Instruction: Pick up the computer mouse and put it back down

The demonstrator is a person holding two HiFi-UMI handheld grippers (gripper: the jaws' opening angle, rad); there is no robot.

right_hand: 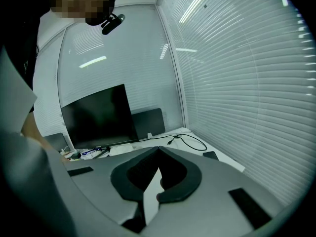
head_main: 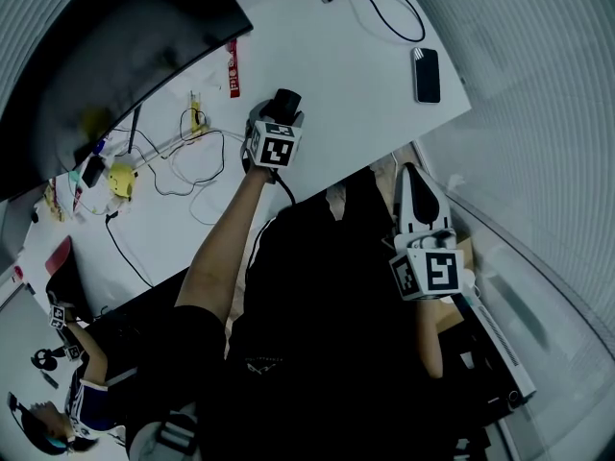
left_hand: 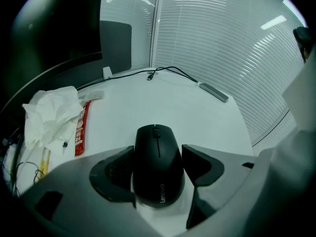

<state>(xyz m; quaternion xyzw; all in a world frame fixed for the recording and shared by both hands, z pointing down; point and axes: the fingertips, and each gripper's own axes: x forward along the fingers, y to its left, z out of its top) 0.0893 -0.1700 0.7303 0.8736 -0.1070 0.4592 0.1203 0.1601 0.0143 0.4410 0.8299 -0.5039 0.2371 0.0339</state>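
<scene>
White desk (head_main: 356, 75) fills the head view, with a dark monitor (head_main: 115, 56) at its far left, a black cable (head_main: 384, 8) looped near the far edge and a phone (head_main: 427, 75) lying flat toward the right corner. Slatted blinds (right_hand: 247, 83) line the wall behind.

Your left gripper (left_hand: 158, 157) reaches over the middle of the desk and pinches the black mouse (left_hand: 158, 164). One pad presses each long flank, and the mouse's body fills the gap between them. The mouse sits deep in the grip: its rounded tail with the printed logo lies back toward the gripper body, and its front third sticks out past the fingertips. Its long axis runs straight along the jaws. The scroll wheel and button end points away from you, toward the far desk edge where the cable lies. You cannot tell from these views whether it touches the desktop.

Left of the mouse lie a red packet (left_hand: 81, 130) and a crumpled tissue (left_hand: 49, 115).

Your right gripper (right_hand: 158, 148) hangs off the desk's near edge by your body, its fingertips pressed together on nothing.
</scene>
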